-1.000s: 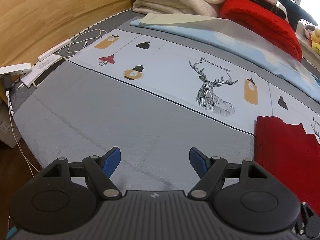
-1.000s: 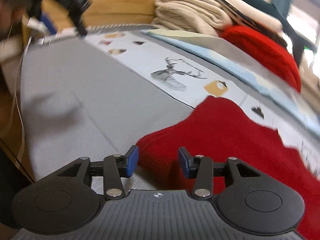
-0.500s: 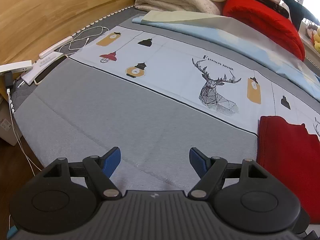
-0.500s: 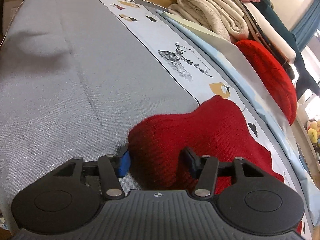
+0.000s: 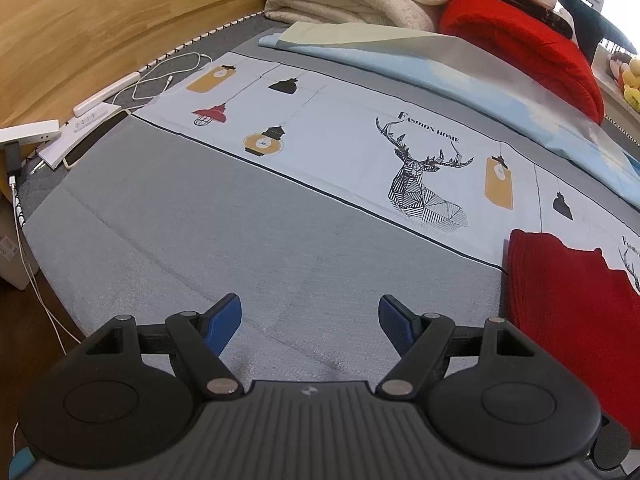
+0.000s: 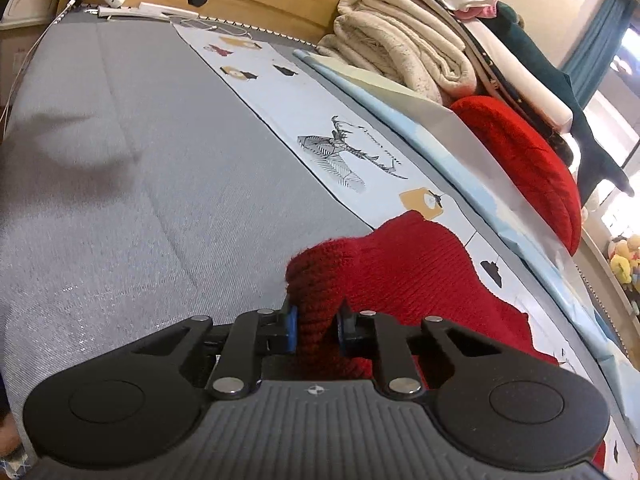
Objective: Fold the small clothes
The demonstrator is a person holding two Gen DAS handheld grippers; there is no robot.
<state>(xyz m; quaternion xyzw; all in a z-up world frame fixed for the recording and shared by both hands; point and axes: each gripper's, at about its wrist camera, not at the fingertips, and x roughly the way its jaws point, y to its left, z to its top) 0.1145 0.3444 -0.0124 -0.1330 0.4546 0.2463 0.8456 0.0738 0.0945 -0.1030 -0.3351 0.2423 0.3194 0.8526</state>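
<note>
Right wrist view: my right tool (image 6: 316, 330) is pinching a bunched corner of the red knit garment (image 6: 416, 264), lower centre of frame, blue pads pressed into the fabric from both sides. The pinched bit stands up in a hump off the bed (image 6: 140, 184); the rest of the garment lies spread toward the right of frame, partly over the printed sheet (image 6: 320, 112).

Left wrist view: left tool (image 5: 310, 320) is spread wide w/ nothing between the pads, hanging over bare grey bed at lower centre. The garment (image 5: 560, 300) shows at the right edge of that frame, flat, apart from the tool.

My read: I'm at the start of a fold, one corner gripped, fold not yet made. Next move prob. calls for lifting that corner and carrying it across the garment w/o dragging the whole piece; the left tool may need to take the matching corner so the edge goes over straight. Knit is thick and floppy, so the grip could slip.

Containers: none I can see. Only folded blankets (image 6: 400, 56) and a red pillow (image 6: 528, 172) stacked upper right.
</note>
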